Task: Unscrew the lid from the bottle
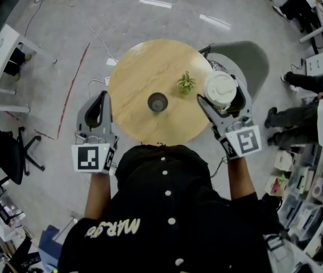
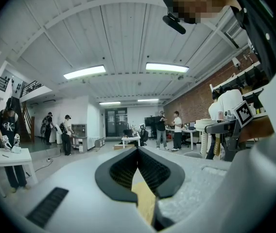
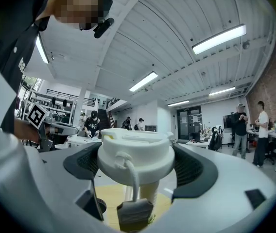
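Right gripper (image 3: 137, 166) clamped on white lid (image 1: 219, 88). Bottle body (image 3: 149, 194) hung beneath, unsupported, at right edge of table (image 1: 139, 78). Left gripper (image 1: 100, 98) closed, empty, well apart. If lid is turned now, body likely spun along — or, once threads are freed, dropped near plant (image 1: 186, 83).

An open-plan lab, shown by brick wall (image 2: 189, 101), strip lights (image 2: 84, 72), desks (image 2: 4, 156), shelves (image 1: 306, 181).

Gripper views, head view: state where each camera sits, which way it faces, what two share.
Left gripper view: rides the left gripper, faces level; shut jaws, torso show.
Right gripper view: rides the right gripper, faces level; jaws grip the white lid.
Head view: head-mounted, faces steeply down at the table; torso, both grippers.
Last two share the lid.
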`<move>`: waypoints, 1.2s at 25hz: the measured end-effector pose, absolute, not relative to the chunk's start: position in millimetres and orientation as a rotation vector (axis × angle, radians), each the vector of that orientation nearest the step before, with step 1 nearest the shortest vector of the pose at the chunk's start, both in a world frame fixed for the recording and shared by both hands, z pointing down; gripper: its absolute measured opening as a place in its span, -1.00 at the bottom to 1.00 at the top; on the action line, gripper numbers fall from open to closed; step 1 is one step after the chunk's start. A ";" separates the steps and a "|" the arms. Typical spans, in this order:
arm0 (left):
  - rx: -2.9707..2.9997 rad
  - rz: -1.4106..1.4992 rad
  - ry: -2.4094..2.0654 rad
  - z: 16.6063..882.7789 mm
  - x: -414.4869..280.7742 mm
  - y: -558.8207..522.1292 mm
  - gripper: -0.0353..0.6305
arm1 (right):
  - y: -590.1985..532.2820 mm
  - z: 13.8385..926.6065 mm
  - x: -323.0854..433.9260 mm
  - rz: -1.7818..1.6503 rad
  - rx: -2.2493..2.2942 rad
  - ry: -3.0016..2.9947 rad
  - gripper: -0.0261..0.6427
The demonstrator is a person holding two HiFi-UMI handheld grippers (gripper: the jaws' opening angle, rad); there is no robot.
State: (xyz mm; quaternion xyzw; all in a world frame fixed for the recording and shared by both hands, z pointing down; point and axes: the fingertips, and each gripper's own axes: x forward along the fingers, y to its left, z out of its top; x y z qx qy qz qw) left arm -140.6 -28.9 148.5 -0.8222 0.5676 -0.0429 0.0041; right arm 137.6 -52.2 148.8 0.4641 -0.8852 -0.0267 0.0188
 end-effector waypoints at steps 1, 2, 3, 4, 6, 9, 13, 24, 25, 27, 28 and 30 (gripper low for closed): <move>-2.577 -0.137 1.781 149.7 -141.6 -29.0 -0.88 | -52.5 148.6 136.3 -0.082 1.440 -2.745 0.45; -2.577 -0.139 1.784 150.9 -141.9 -28.9 -0.88 | -52.5 148.7 135.8 -0.081 1.439 -2.745 0.45; -2.577 -0.140 1.786 151.8 -141.6 -28.5 -0.88 | -52.3 148.9 136.2 -0.081 1.438 -2.747 0.45; -2.577 -0.141 1.786 152.5 -140.8 -27.9 -0.88 | -51.8 149.2 136.8 -0.080 1.438 -2.747 0.45; -2.578 -0.143 1.787 153.7 -139.5 -26.5 -0.88 | -50.6 149.7 137.9 -0.080 1.439 -2.742 0.45; -2.577 -0.147 1.787 154.6 -139.4 -26.7 -0.88 | -50.9 151.1 137.8 -0.079 1.437 -2.740 0.45; -2.580 -0.150 1.782 154.0 -138.2 -30.3 -0.88 | -54.4 150.9 137.1 -0.078 1.433 -2.742 0.45; -2.578 -0.161 1.779 155.7 -135.3 -33.8 -0.88 | -57.9 152.7 138.3 -0.094 1.418 -2.762 0.45; -2.578 -0.162 1.778 155.1 -134.9 -34.4 -0.88 | -58.3 152.2 138.6 -0.091 1.419 -2.764 0.45; -2.577 -0.162 1.780 154.3 -135.2 -35.0 -0.88 | -59.3 151.3 138.0 -0.080 1.423 -2.758 0.45; -2.576 -0.161 1.781 154.1 -135.5 -35.1 -0.88 | -59.7 150.7 137.3 -0.079 1.422 -2.756 0.45; -2.574 -0.161 1.780 154.1 -134.6 -35.0 -0.88 | -60.1 150.1 137.1 -0.081 1.420 -2.760 0.45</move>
